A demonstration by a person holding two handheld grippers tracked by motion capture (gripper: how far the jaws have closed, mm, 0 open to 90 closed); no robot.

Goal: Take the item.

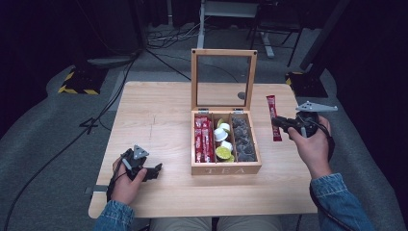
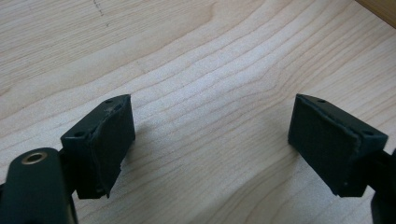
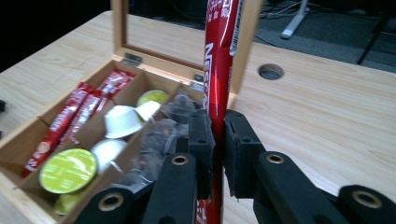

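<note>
A wooden tea box with its glass lid up stands mid-table. Its left compartment holds red stick sachets, the middle one pods, the right one dark tea bags. My right gripper hovers just right of the box, shut on a red coffee stick sachet. In the right gripper view the red coffee stick sachet stands upright between the pads, with the open tea box behind it. My left gripper rests open near the table's front left; its pads hover over bare wood.
The wooden table has a round cable hole behind the box. Cables and stand legs lie on the grey floor around the table. Bare wood stretches left of the box.
</note>
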